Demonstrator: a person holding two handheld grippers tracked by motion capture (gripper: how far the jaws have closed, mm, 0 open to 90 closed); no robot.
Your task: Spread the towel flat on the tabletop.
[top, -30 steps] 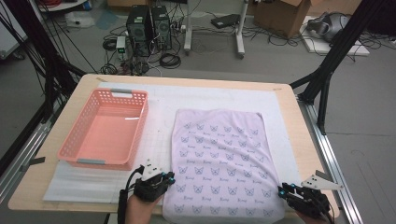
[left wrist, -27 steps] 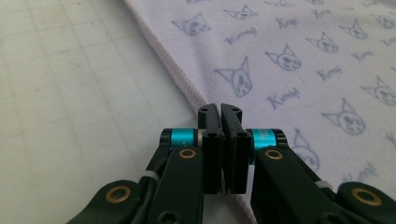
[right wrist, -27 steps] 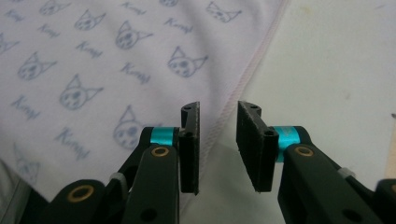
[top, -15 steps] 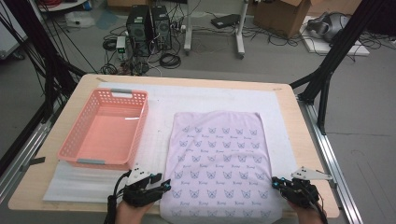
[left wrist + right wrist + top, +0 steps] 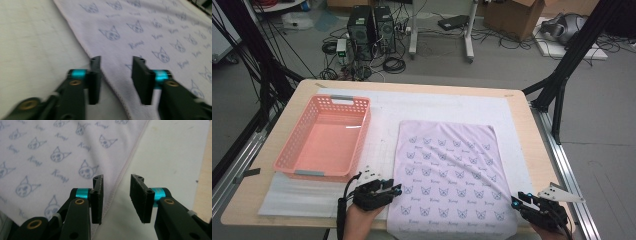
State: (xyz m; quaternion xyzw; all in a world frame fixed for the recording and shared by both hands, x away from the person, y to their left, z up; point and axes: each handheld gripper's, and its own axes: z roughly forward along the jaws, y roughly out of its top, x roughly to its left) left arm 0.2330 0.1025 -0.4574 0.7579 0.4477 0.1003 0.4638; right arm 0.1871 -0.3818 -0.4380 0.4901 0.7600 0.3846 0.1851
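The left hand-held gripper (image 5: 116, 75) has its jaws partly apart, straddling the left hem of the towel (image 5: 155, 32) with nothing pinched; they have just been closing. In the high view it (image 5: 384, 192) sits at the towel's near left corner. The right hand-held gripper (image 5: 116, 195) stands partly apart too, its jaws having just been opening, with the towel's right hem running between the pads but not pressed by them. From above it (image 5: 524, 202) lies at the near right corner. This mirrored placement suggests the person means to take both near corners at once, probably to fold the cloth away from them.

The towel (image 5: 447, 170) lies flat on the worktop (image 5: 522, 107), pale lilac, soft and slightly rippled, printed with small blue cat faces and edged with a stitched hem. Under it is a white foam mat (image 5: 382, 107). Just left stands a pink plastic basket (image 5: 304, 165), rectangular with latticed walls.
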